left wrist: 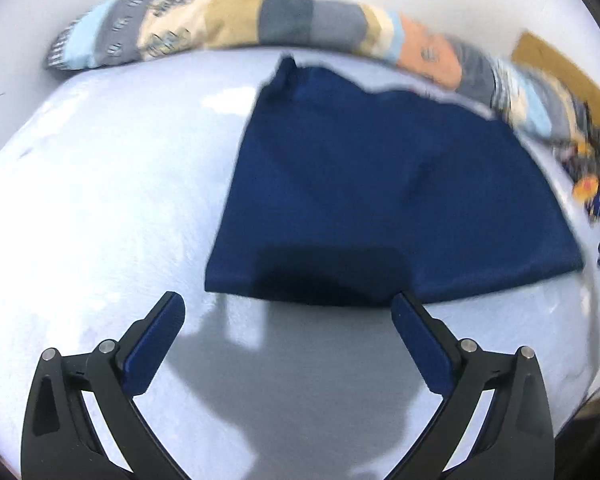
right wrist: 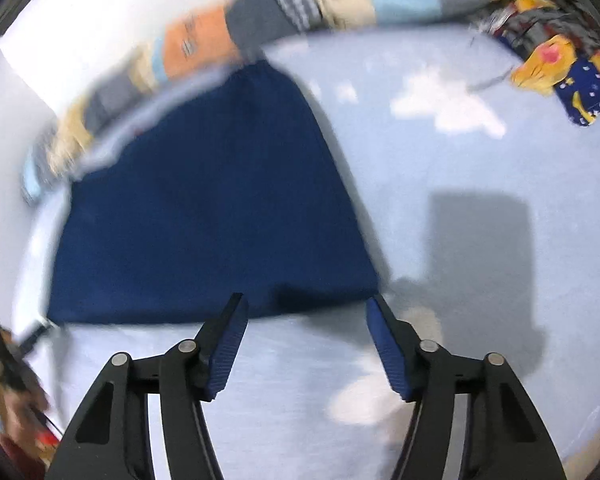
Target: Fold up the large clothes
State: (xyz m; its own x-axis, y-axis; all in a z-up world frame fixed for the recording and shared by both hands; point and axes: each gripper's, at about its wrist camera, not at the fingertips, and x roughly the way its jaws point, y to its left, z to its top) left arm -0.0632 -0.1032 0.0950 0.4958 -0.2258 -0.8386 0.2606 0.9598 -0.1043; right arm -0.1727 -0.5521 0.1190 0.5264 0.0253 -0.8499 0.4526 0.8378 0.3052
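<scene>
Since the folded navy garment (left wrist: 379, 184) lies flat on the pale blue bed (left wrist: 100, 200) against the patchwork bolster (left wrist: 284, 20) at its far edge, the left tongs (left wrist: 288, 312) stand wide and the right tongs (right wrist: 305, 316) partly open, both empty, probably for another fold.

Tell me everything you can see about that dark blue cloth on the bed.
The dark blue cloth is plain navy, soft-looking fabric, lying flat and already folded into a rough rectangle with a straight near edge. It rests on the pale blue bedsheet, its far edge close to the patchwork bolster; whether they touch is unclear. Neither gripper touches it. The pictures are blurred, so seams or labels cannot be made out.
</scene>
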